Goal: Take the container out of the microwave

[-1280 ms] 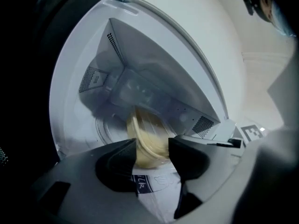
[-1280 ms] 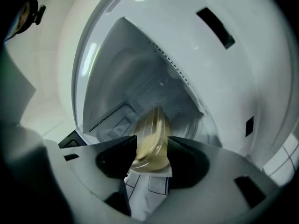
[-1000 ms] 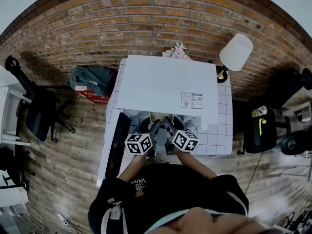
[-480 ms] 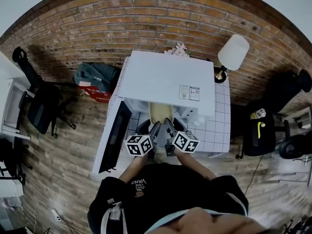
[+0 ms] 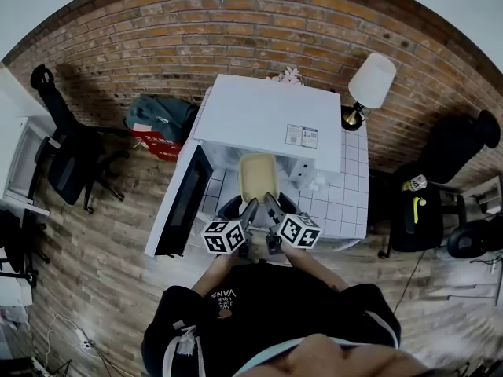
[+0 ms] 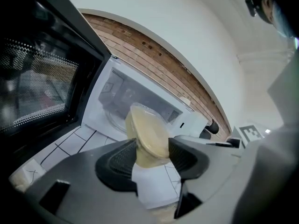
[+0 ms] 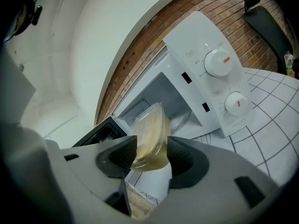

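— Yellowish container: where is it held?
— Just outside the microwave, right of its open door, clamped at its near end by left gripper and right gripper, likely for steadiness.
— What is shown by one view only?
— Dials, in the right gripper view.

White-shaded lamp at the tiled worktop's far right corner; grey bag on wooden floor, left; brick wall behind.
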A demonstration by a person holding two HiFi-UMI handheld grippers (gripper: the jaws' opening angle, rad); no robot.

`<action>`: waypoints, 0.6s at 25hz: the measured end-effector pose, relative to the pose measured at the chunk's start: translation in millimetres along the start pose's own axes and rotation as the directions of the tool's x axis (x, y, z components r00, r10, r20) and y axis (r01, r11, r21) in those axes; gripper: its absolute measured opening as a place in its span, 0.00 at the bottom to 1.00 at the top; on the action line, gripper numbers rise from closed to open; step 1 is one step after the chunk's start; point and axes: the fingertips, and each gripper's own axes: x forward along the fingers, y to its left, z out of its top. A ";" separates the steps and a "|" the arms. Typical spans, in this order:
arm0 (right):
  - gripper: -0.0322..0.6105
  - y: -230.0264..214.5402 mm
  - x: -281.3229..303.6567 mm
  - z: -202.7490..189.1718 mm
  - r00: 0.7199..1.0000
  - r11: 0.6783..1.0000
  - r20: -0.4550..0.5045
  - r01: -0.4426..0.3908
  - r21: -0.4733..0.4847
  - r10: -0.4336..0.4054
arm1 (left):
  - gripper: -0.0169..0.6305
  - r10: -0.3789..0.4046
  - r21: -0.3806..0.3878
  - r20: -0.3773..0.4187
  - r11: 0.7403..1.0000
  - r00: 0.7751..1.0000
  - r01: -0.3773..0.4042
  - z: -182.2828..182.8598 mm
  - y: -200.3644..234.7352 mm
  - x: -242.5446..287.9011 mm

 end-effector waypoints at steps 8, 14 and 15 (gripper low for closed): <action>0.36 8.6 -29.5 -19.1 1.000 1.000 -0.012 -0.012 0.008 0.012 | 0.37 0.002 0.002 0.004 1.000 1.000 -0.002 -15.0 -13.4 -26.0; 0.36 14.1 -41.8 -23.6 1.000 1.000 0.017 -0.004 0.011 0.004 | 0.37 -0.035 0.018 0.006 0.999 0.999 0.035 -18.6 -19.6 -37.1; 0.36 15.6 -44.1 -24.2 1.000 1.000 0.023 0.000 0.009 0.000 | 0.37 -0.044 0.019 0.005 0.999 0.999 0.044 -19.2 -20.5 -39.3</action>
